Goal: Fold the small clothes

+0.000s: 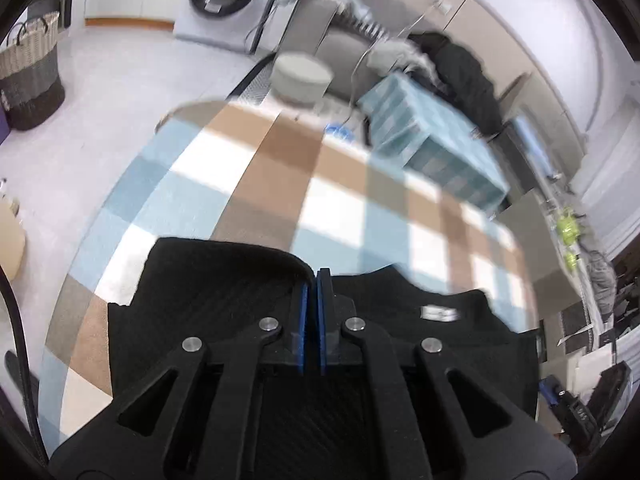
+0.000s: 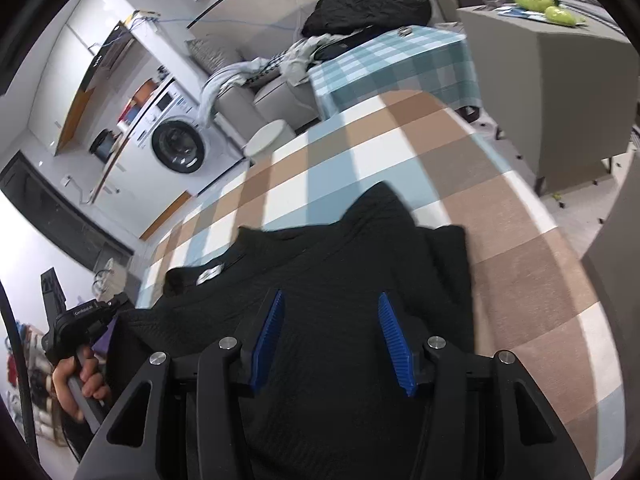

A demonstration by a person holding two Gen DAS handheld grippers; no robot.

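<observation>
A black textured top with a white neck label lies spread on the checked tablecloth. My left gripper is shut, its blue pads pinching the edge of the black top, and that side rises in a fold up to the fingertips. My right gripper hovers open over the middle of the top, with only flat fabric below the blue pads. In the right wrist view a hand holds the left gripper's handle at the lower left.
Beyond the table stand a round pale stool, a smaller table with a teal check cloth and a sofa piled with clothes. A washing machine and a woven basket stand on the floor. A grey cabinet is at the right.
</observation>
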